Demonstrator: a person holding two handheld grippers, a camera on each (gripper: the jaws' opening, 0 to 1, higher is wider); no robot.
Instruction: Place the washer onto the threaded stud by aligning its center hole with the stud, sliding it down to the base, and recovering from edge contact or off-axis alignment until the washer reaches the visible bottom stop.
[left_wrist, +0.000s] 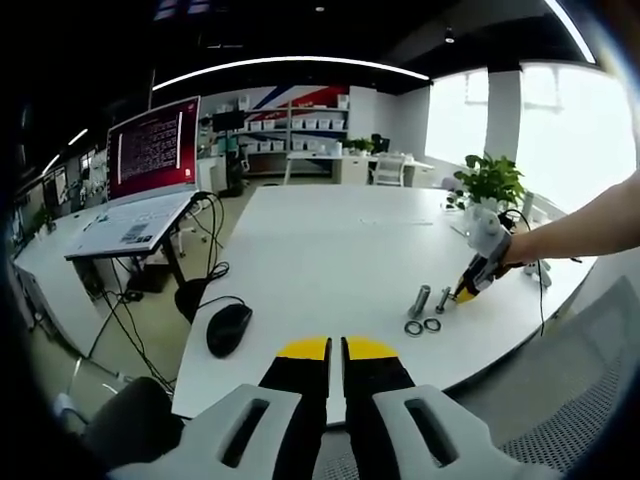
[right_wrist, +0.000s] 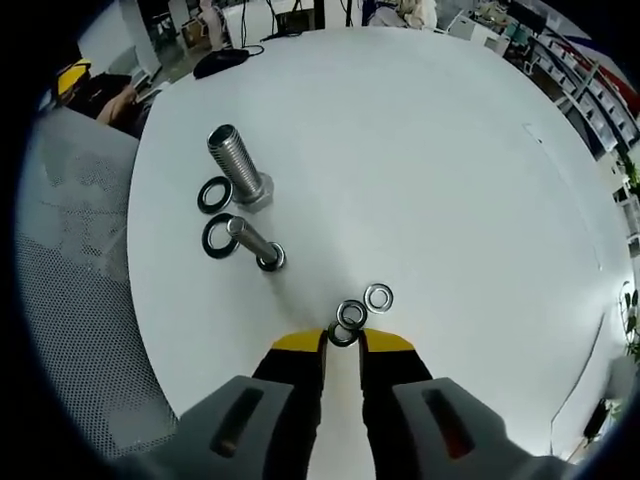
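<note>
Silver bolts, white table, yellow-tipped black tongs.

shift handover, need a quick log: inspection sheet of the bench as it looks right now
surface: white table, bare around the parts
job's things: large bolt and smaller bolt standing on their heads, threads up; two dark washers on the table beside them, none on a stud; three small washers in a cluster at the right gripper's tips
clutter: black mouse, potted plant
grippers: left gripper fingers nearly together, holding nothing, back at the table edge; right gripper fingers close together at the small washers, grip unclear
cables: black leads hanging below the laptop stand
surroundings: laptop on a stand, shelving, windows
</note>
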